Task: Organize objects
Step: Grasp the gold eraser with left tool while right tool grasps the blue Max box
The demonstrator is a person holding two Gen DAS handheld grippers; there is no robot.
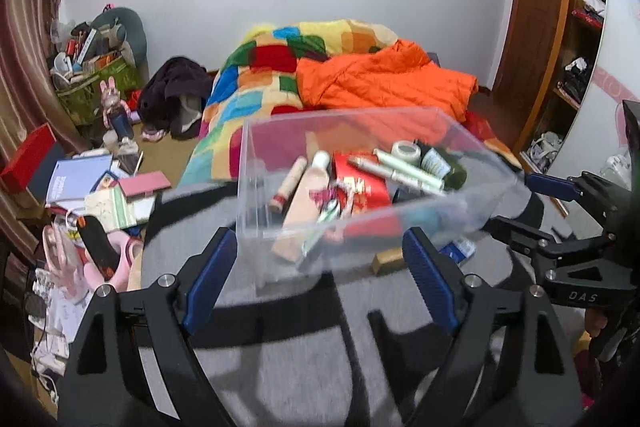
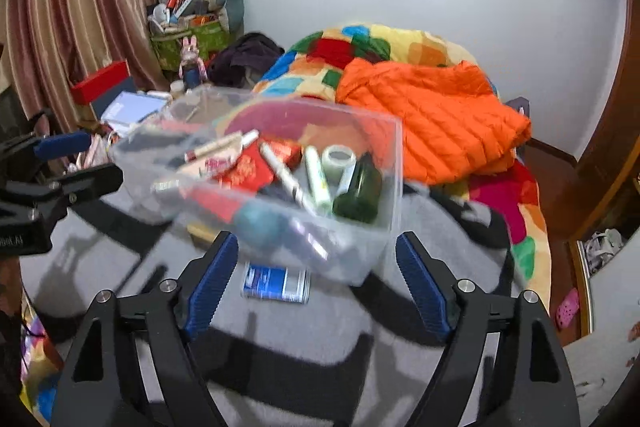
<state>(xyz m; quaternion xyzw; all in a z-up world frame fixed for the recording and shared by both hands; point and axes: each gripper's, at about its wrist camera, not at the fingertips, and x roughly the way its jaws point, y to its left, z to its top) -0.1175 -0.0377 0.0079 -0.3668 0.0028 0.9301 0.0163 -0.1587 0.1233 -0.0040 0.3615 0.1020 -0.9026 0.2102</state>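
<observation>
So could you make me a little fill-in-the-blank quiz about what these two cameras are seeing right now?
1. The small items lie inside a clear ____ bin.
2. The puffy quilted jacket on the bed is coloured ____.
3. The blue and white packet lies ____ the bin, on the grey and black blanket.
4. Both the left gripper and the right gripper have their jaws ____.

Missing words: plastic; orange; outside; open
</observation>
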